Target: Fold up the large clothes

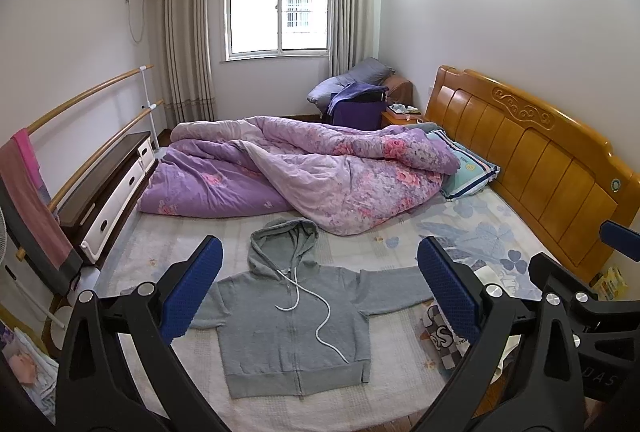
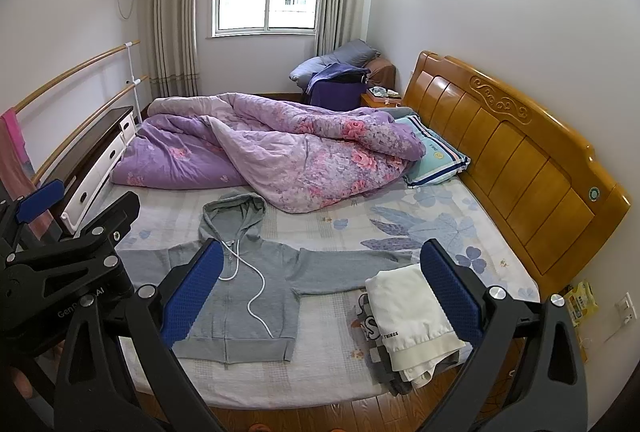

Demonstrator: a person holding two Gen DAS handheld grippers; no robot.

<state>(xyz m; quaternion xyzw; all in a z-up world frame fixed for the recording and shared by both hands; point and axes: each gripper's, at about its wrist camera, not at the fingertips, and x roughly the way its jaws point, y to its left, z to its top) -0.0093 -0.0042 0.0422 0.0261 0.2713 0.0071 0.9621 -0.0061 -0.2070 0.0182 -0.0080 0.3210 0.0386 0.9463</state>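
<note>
Left wrist view takes in the bed (image 1: 400,364) with a purple quilt (image 1: 304,171) heaped at its far side, and the grey hoodie (image 1: 292,332) lying flat, front up, sleeves spread, near the edge. Beside its sleeve sits a stack of folded clothes (image 2: 412,320). Both the left gripper (image 1: 320,288) and right gripper (image 2: 324,292) hover wide apart, holding nothing.

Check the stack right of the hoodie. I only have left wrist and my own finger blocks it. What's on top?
Observer: A folded white garment, lying over a checkered grey one.
Operator: Is the hoodie sleeve on that side flat?
Observer: Yes, the right-side sleeve lies straight out on the sheet and ends near the stack's far edge.
Operator: Other sleeve?
Observer: The left-side sleeve is spread flat too, pointing away from the stack.
</note>
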